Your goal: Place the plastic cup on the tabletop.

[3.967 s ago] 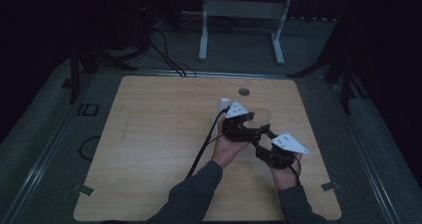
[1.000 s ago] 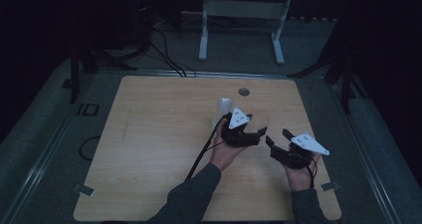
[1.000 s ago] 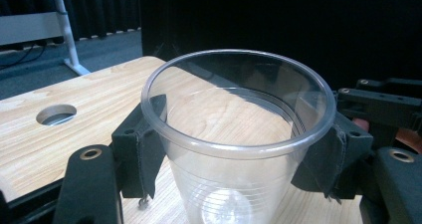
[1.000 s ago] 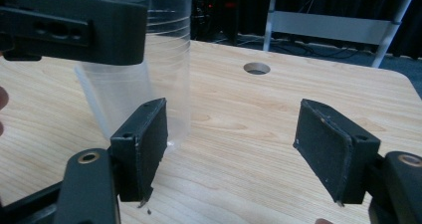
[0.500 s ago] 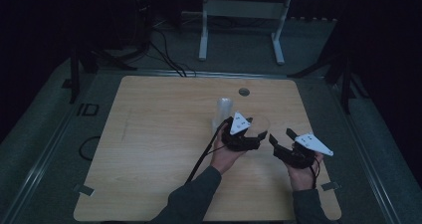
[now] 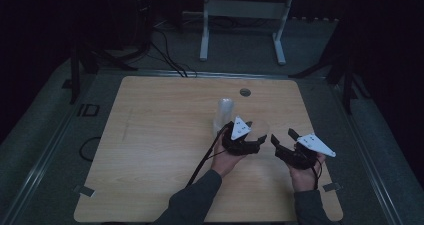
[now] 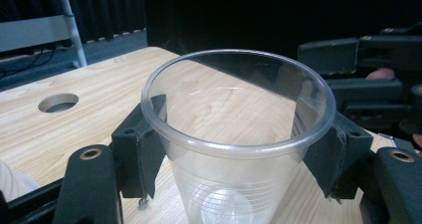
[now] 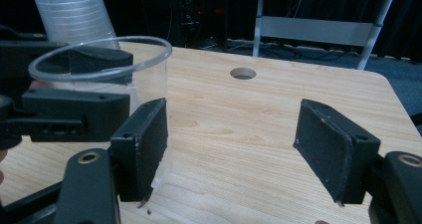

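Observation:
A clear plastic cup (image 7: 234, 134) stands upright between the black pads of my left gripper (image 7: 239, 149), which is shut on it just below the rim. In the high view that gripper (image 6: 248, 141) holds the cup (image 6: 258, 129) right of the table's middle. A tall stack of clear cups (image 6: 224, 114) stands just left of it, seen also as the stack (image 8: 69, 10) in the right gripper view. My right gripper (image 6: 281, 136) sits a little to the right, open with nothing between its pads, as the right gripper (image 8: 234, 144) shows. The held cup (image 8: 107, 64) is at its left.
The wooden table (image 6: 150, 135) has a round hole (image 6: 245, 92) near its far edge. A white metal stand (image 6: 240, 10) and cables lie on the dark floor beyond. Cables trail from both grippers toward the person's forearms at the near edge.
Four seconds ago the two grippers were close together at the cup; the right gripper has since drawn away to the right. Over the last second hardly anything has moved.

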A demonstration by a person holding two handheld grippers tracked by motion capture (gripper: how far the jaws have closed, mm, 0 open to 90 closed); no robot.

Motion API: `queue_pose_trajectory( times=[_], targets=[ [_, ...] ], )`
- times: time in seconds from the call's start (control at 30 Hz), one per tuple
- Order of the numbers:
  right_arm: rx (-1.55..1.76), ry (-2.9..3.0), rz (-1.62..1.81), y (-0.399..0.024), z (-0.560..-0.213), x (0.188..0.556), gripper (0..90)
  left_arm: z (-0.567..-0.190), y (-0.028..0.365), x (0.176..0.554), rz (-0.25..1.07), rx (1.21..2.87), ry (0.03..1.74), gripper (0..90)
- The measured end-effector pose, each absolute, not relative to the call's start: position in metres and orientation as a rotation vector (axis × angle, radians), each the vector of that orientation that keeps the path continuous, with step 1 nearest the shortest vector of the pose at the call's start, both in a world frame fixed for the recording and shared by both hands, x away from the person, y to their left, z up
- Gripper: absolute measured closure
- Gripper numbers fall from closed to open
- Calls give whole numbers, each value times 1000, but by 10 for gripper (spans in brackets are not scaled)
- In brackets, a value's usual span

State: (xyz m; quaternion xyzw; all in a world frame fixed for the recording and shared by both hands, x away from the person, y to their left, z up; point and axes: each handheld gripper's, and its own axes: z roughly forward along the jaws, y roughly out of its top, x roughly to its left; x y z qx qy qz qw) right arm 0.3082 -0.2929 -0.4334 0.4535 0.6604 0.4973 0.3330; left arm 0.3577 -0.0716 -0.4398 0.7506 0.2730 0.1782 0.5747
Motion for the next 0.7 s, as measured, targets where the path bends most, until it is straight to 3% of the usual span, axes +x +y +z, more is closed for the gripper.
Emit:
queue_pose_trajectory(
  times=[0.7],
  targets=[
    [1192,1688,1314,-295,-431,306,285,-457,-77,356,419,1778,626,305]
  ],
)
